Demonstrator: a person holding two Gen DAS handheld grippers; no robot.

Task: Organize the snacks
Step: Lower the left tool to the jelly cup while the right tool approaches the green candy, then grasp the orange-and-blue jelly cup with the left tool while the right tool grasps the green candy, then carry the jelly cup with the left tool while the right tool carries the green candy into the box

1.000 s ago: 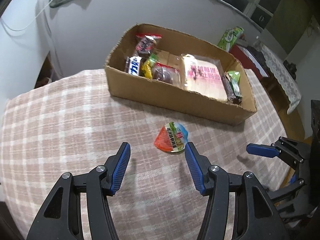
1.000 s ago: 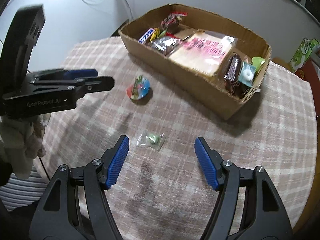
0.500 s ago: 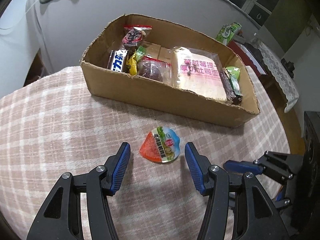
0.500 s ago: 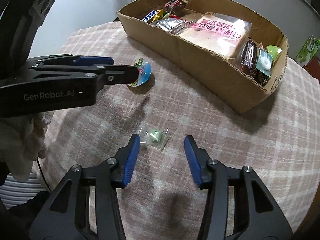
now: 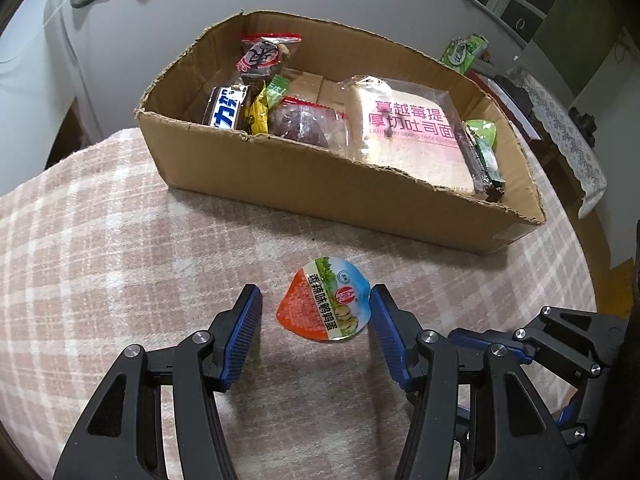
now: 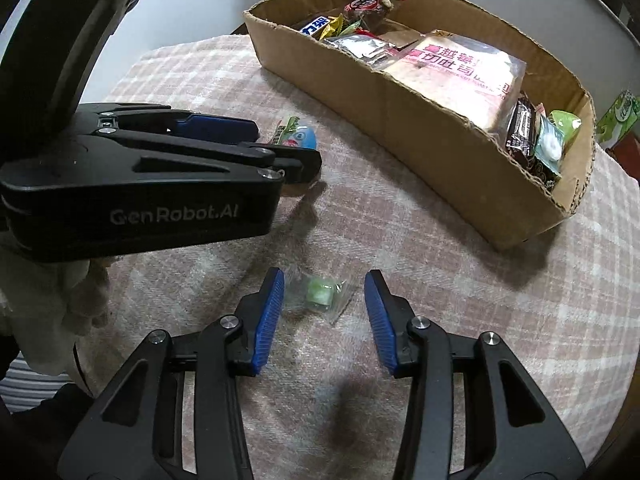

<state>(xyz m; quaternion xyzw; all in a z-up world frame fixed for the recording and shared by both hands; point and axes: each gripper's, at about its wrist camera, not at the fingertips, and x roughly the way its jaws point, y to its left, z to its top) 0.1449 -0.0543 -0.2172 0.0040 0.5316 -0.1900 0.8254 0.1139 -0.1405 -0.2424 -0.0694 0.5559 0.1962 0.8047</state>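
A heart-shaped snack cup (image 5: 324, 308) with an orange, green and blue lid lies on the checked cloth between the fingers of my left gripper (image 5: 315, 293). The right pad is at the cup's edge, the left pad stands apart from it, so the gripper is open. A small green candy in a clear wrapper (image 6: 320, 294) lies between the fingers of my right gripper (image 6: 324, 278), whose jaws are closing but do not press on it. The cardboard box (image 5: 320, 184) behind holds several snacks, among them a bagged toast loaf (image 5: 408, 136).
The checked tablecloth (image 5: 100, 260) covers a round table whose edge curves close on the right. The left gripper's black body (image 6: 160, 184) lies just left of the candy in the right wrist view. A green packet (image 5: 464, 52) lies beyond the box.
Both grippers came down and forward over their snacks. The right jaws narrowed around the green candy. The left jaws kept their width and now straddle the snack cup.
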